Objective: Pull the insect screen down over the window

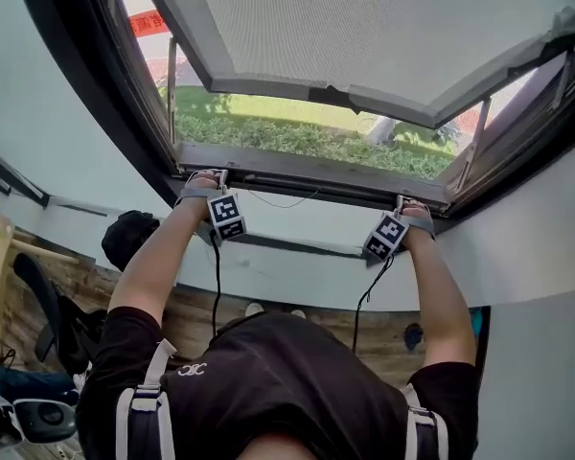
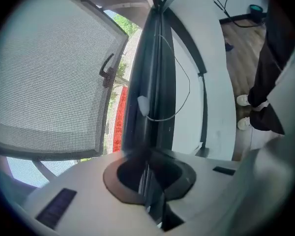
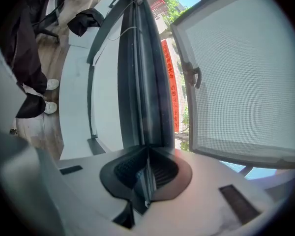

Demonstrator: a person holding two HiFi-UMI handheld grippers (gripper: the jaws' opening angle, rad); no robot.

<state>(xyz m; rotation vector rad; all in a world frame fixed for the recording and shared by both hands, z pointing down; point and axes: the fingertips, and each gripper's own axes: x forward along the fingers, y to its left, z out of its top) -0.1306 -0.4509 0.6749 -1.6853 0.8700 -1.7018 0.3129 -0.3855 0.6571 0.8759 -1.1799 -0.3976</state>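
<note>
Two grippers clamped one dark screen bar in the head view. The left gripper held near its left end and the right gripper near its right end, both on raised arms. The bar lay along the lower edge of the window frame; its mesh could not be made out over the opening. Beyond and above both grippers a mesh-faced sash stood swung outward, with grass showing under it. A thin cord sagged below the bar between the grippers.

In the left gripper view the jaws stood narrow, pads pressed on the bar, which ran straight ahead from them. The sash lay to this gripper's left, its handle close to the bar. The white wall and the person's shoes lay to its right.

In the right gripper view the jaws were likewise narrow and clamped on the bar running ahead. Here the sash lay to the gripper's right, a red banner showed between bar and sash, and the wall lay to the left.
</note>
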